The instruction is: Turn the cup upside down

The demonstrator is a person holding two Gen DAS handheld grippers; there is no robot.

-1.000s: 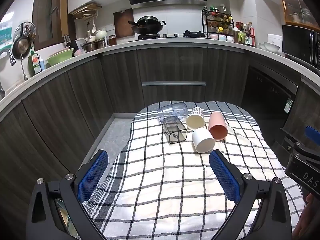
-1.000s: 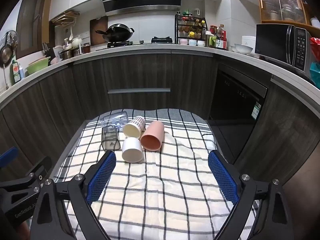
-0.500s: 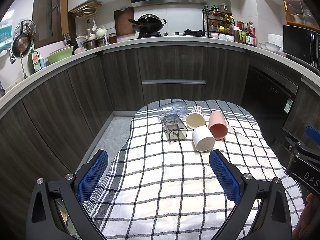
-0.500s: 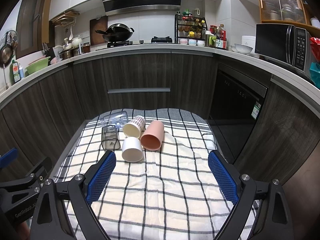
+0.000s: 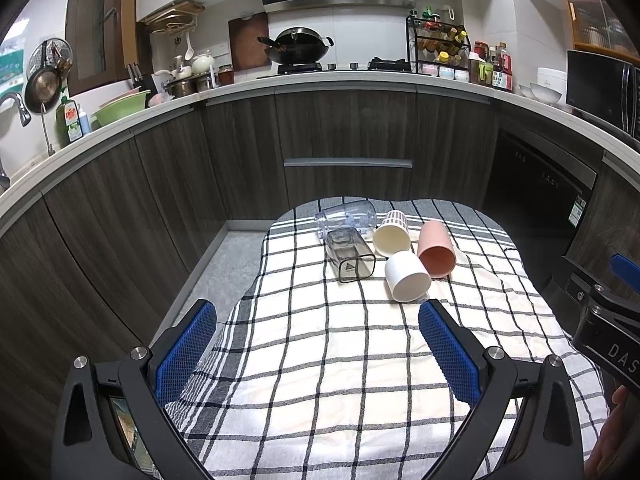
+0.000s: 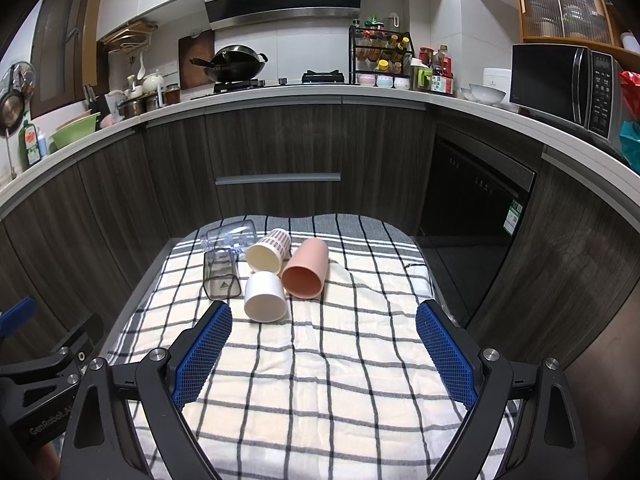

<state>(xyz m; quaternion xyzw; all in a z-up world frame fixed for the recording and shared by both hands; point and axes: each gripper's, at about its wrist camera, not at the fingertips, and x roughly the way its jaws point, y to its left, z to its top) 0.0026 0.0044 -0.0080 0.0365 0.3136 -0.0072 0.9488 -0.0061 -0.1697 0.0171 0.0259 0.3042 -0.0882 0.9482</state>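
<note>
Several cups lie on their sides in a cluster at the far end of the checked cloth: a white cup (image 5: 408, 276) (image 6: 265, 296), a pink cup (image 5: 436, 249) (image 6: 305, 268), a cream patterned cup (image 5: 392, 233) (image 6: 267, 250), a square smoky clear cup (image 5: 350, 255) (image 6: 221, 274) and a clear round cup (image 5: 347, 216) (image 6: 231, 236). My left gripper (image 5: 318, 354) is open and empty, well short of them. My right gripper (image 6: 322, 354) is open and empty, also near the cloth's near end.
The checked cloth (image 5: 340, 360) (image 6: 320, 380) covers a small table. Dark wood cabinets (image 5: 348, 132) curve around behind it, a dishwasher (image 6: 472, 196) stands to the right. Floor gap (image 5: 232, 256) lies left of the table. The other gripper's body shows at the right edge (image 5: 608, 332).
The left view has drifted very slightly; the cups sit a touch higher in it. Both grippers stay open and nothing on the cloth has moved.
</note>
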